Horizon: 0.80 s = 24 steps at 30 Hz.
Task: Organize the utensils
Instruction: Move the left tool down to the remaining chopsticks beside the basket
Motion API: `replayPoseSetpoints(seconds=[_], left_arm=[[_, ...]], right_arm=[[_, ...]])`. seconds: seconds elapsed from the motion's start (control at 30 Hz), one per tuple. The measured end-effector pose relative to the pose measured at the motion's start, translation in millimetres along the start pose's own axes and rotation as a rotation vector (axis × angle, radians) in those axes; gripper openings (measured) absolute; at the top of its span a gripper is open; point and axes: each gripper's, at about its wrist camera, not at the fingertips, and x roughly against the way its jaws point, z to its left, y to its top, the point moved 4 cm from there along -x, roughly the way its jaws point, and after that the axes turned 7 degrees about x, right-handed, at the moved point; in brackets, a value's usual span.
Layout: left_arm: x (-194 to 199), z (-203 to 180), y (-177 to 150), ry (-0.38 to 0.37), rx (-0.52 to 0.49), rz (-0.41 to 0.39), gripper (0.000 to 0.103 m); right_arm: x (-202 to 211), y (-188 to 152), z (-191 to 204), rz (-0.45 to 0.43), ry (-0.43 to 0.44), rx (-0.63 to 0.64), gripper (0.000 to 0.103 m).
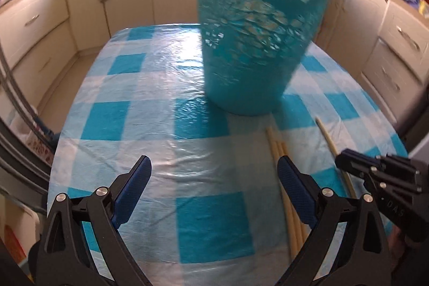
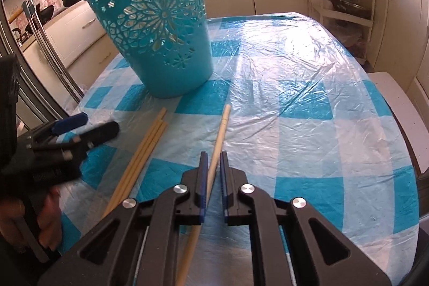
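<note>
— Right, item one: the right gripper (image 2: 213,173)?

— Jaws nearly together, a narrow gap remaining. A single chopstick (image 2: 217,141) runs lengthwise through that gap, its far end pointing toward the basket, its near end passing under the gripper body. Whether the pads actually press on it cannot be told; a sliver of space shows on at least one side.

— Item two: the left gripper (image 1: 214,178)?

— Jaws spread wide, nothing between them but tablecloth (image 1: 161,111). Its right finger (image 1: 292,189) sits over the bundle of chopsticks.

— That bundle?

— Three pale chopsticks (image 2: 142,154) lying side by side, touching, flat on the checked blue-and-white cloth. They lie just to the left of the single chopstick, well outside the right gripper's jaws. In the left wrist view they (image 1: 281,152) emerge from beneath the right finger toward the basket.

— Item four: container?

— One teal basket (image 2: 161,31) with flower-pattern cutouts, upright on the cloth, just beyond the far tips of all the chopsticks. In the left wrist view it (image 1: 254,44) is blurred.

— Surroundings?

— Cream kitchen cabinets (image 1: 40,18) around the table.
</note>
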Motion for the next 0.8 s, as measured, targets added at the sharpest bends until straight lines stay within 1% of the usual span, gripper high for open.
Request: replayPoseSetpoints(seconds=[0.27, 0.8], left_arm=[[-11.9, -11.8, -5.9, 0.046, -0.069, 0.055, 0.091], [-19.0, -15.3, 0.3, 0.069, -0.052, 0.077, 0.092]], right_arm=[[1.2, 0.0, -4.2, -0.006, 0.036, -0.035, 0.010], [2.1, -0.8, -5.2, -0.004, 0.038, -0.032, 0.011]])
